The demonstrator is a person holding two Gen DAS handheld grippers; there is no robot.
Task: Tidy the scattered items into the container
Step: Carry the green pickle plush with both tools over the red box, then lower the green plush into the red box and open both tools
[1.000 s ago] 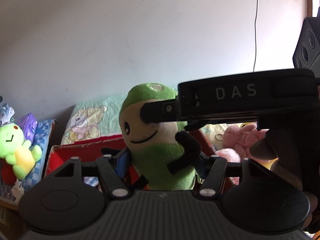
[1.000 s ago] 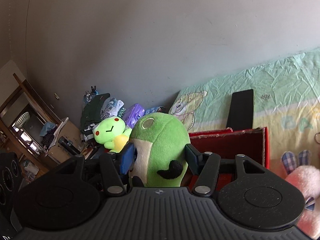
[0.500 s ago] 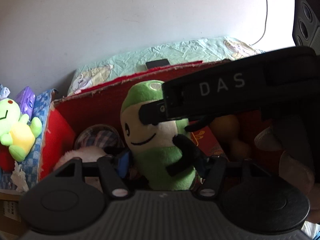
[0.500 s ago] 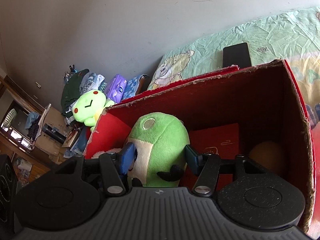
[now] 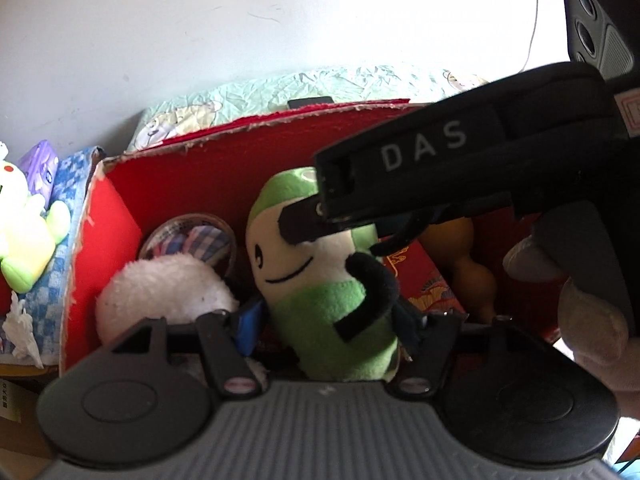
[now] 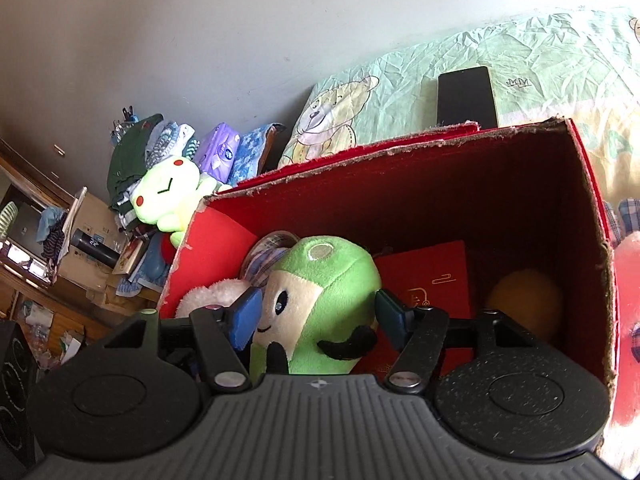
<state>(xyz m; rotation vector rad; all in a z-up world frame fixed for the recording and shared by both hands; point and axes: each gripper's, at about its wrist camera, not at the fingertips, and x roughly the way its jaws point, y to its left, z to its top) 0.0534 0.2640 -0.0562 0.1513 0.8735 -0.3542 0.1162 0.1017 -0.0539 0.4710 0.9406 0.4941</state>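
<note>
- The green plush [image 6: 320,304] sits upright inside the red box [image 6: 592,216], between the white plush [image 5: 160,292] on one side and the red booklet [image 6: 436,280] and orange toy [image 6: 524,304] on the other.
- The right gripper [image 6: 316,316] has its jaws spread, the blue pads standing just off the plush's head on either side.
- The left gripper [image 5: 332,320] brackets the plush's body; whether its jaws pinch or merely flank it I cannot tell, since the toy hides the contact.
- Judged step: placing this toy in the box, at the point of release.
- Next move calls for freeing both grippers and lifting clear of the box wall, then turning to the lime plush [image 6: 168,196] outside the box.
</note>
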